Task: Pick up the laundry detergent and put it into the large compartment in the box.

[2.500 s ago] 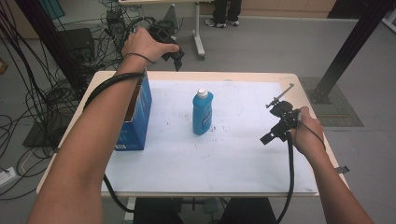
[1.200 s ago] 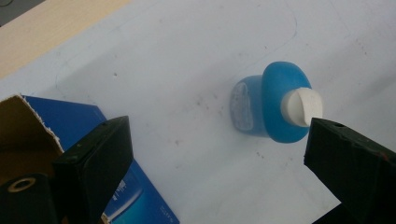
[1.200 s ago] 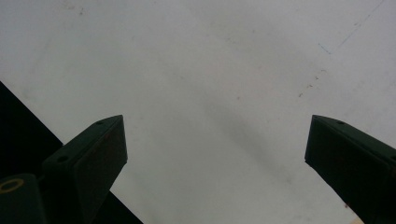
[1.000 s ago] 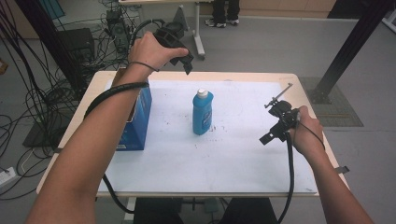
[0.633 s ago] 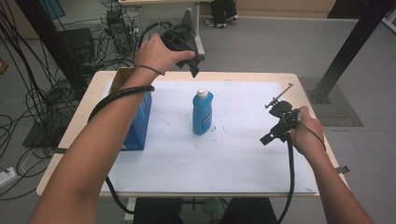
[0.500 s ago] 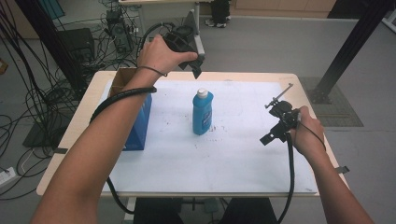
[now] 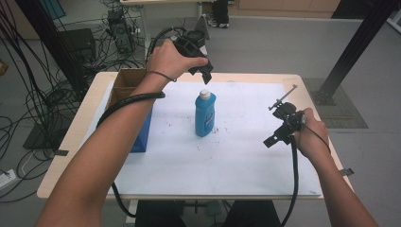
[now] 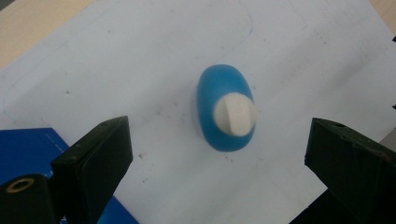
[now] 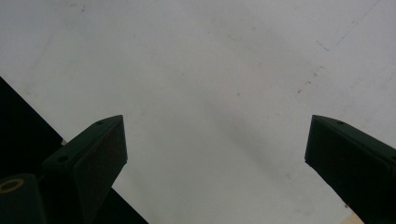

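A blue bottle [image 7: 205, 114] with a white cap stands upright near the middle of the white sheet [image 7: 236, 156] on the table. My left gripper [image 7: 206, 75] hovers just above and behind its cap, pointing down, jaws open. In the left gripper view the bottle [image 8: 226, 108] is seen from above, its cap between the two wide-apart jaws, untouched. My right gripper [image 7: 275, 137] rests low over the right side of the sheet, open and empty. The right gripper view looks down on bare white sheet [image 9: 210, 84] between its spread jaws.
An open blue cardboard box [image 7: 130, 111] stands at the table's left side, beside my left forearm. A black post [image 7: 350, 52] rises beyond the right corner. Cables and equipment lie on the floor at the left and behind the table.
My left hand has carried its gripper rightward from above the table's back left edge to just over the bottle's cap. The right hand and the bottle have stayed put.
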{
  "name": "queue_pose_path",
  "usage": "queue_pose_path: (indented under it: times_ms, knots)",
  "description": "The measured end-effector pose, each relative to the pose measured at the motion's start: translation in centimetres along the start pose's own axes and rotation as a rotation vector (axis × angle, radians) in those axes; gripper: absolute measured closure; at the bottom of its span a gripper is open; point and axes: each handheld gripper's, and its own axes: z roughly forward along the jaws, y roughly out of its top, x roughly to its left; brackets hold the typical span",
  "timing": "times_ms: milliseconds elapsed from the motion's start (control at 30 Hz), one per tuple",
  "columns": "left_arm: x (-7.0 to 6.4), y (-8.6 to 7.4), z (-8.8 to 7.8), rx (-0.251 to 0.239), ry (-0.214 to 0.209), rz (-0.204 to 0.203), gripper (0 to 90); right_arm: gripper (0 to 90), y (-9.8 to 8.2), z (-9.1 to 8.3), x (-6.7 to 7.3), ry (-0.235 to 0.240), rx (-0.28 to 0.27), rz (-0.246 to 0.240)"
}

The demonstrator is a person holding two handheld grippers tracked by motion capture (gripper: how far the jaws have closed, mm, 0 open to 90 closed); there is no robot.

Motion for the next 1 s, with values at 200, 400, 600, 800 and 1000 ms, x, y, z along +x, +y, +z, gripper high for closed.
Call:
queue_pose_path:
  times_ms: [200,400,600,800,1000]
  knots:
    - [-0.5,0.1,0.5,0.001,-0.005,0.004,7.6,5.1,0.0,0.1,0.1,0.003,-0.006,-0.006]
    - [-0.9,0.2,1.2,0.012,-0.007,0.016,7.4,5.1,0.1,0.2,0.3,0.002,0.002,-0.001]
    - [-1.0,0.2,1.7,0.012,-0.009,0.014,7.5,5.1,0.1,0.2,0.2,0.003,-0.004,-0.003]
    - [-1.1,0.2,2.3,0.015,-0.016,0.008,7.7,5.0,0.1,0.2,0.2,0.003,-0.001,-0.002]
    - [-1.1,0.1,2.8,0.014,-0.018,0.005,7.7,4.8,0.2,0.3,0.2,-0.001,0.004,-0.004]
